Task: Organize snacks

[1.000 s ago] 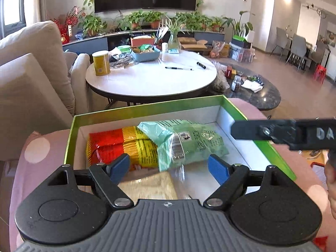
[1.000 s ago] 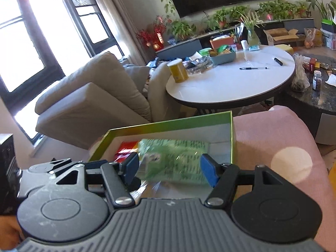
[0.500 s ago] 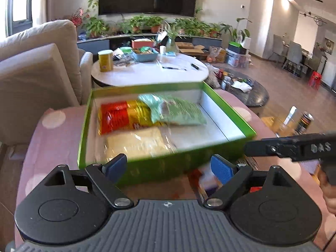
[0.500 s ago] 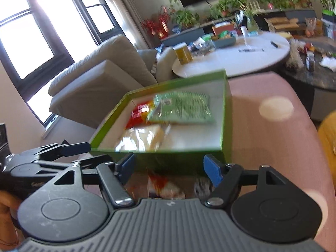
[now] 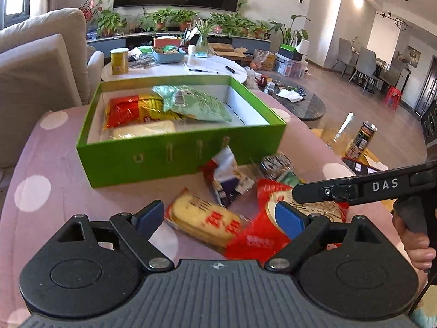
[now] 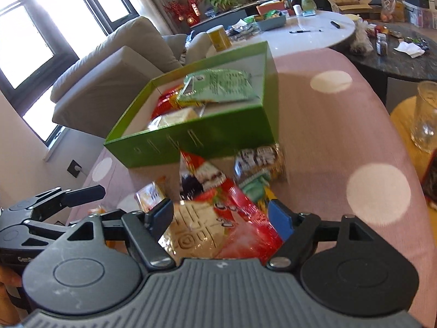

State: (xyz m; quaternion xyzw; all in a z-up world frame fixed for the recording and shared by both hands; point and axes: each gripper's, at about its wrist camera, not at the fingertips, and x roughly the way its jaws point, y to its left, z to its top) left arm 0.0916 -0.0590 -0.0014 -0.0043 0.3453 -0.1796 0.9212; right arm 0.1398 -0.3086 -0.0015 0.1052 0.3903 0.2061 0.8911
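Tool, left [image 5: 218, 216]: we hold it with jaws spread wide, pinching nothing; its jaws have just been opening. Tool, right [image 6: 221, 214]: likewise spread and empty, jaws just opening, a red snack bag [image 6: 232, 227] lying below and between its pads, not pressed.

Item, yellow cake packet [image 5: 204, 222]: lies on the pink spotted desk [image 5: 54, 158] just ahead of our left tool, long axis slanting from upper left to lower right, across the jaw gap. We judge the left hand nearer to it; the right is nearer the red bag.

Item, green box [image 5: 180, 153]: open-topped, beyond the loose snacks, already holding a red-yellow bag [image 5: 131, 110], a pale green bag [image 5: 196, 104] and a clear packet [image 5: 142, 131].

Room: free floor remains at the box's right side. Its near wall stands between the loose packets and that space, so we judge a lift over the rim is needed.
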